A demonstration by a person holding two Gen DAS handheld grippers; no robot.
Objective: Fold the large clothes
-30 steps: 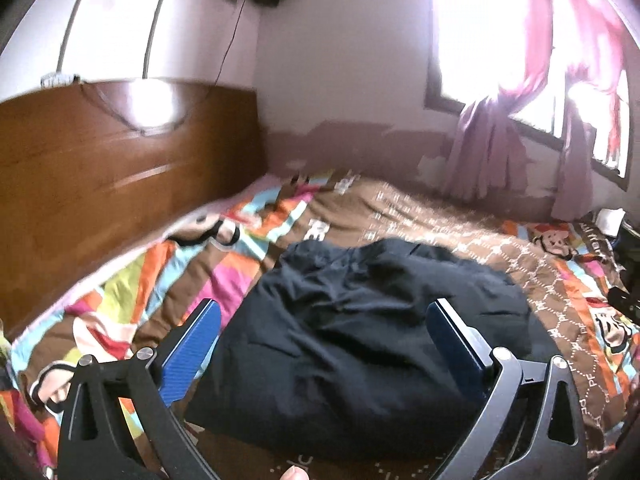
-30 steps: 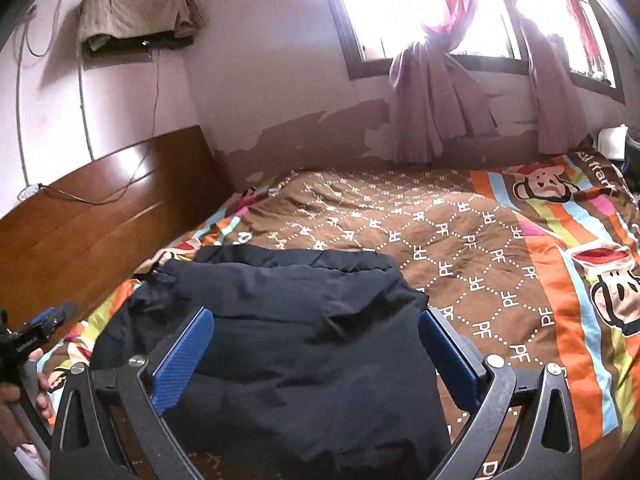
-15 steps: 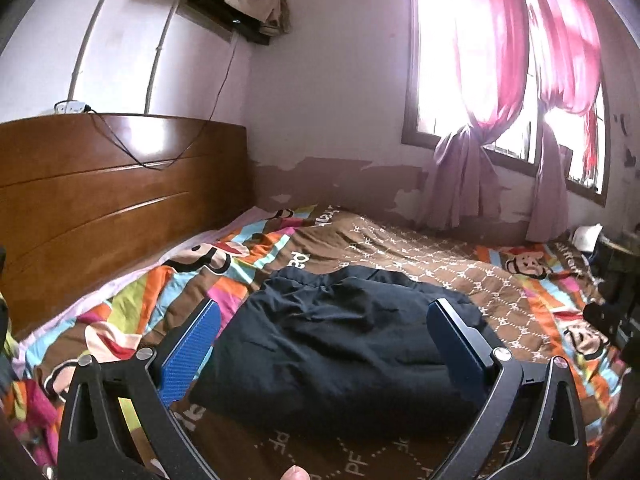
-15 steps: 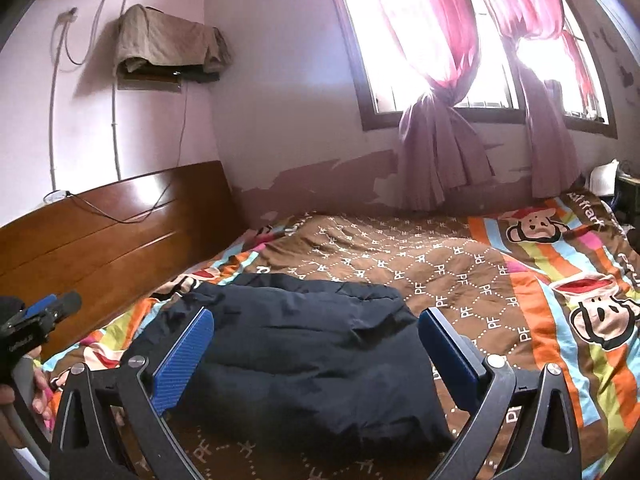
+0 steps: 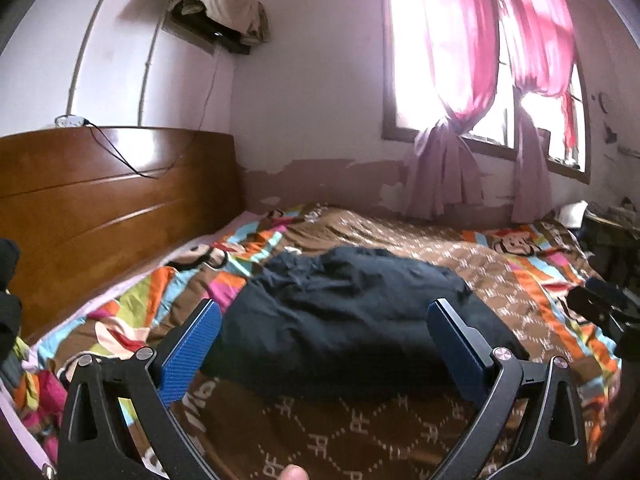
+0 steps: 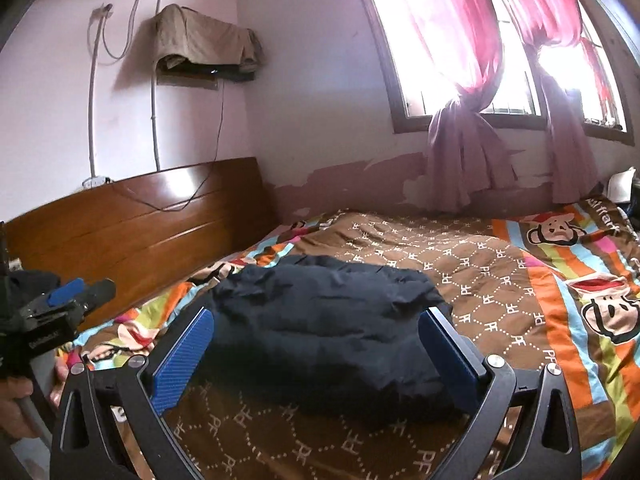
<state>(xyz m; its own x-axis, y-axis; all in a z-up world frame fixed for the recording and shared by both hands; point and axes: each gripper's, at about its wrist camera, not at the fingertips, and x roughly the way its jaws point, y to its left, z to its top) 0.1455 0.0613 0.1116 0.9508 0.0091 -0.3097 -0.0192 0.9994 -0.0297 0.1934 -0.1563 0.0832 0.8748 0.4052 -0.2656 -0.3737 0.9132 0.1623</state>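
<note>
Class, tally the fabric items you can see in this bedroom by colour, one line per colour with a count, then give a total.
Dark navy: 1, the folded garment lying on the bed
Pink: 2, the tied curtains at the window
Multicoloured with brown: 1, the cartoon-monkey bedspread
Khaki: 1, the cloth draped over the wall shelf
Total: 5
</note>
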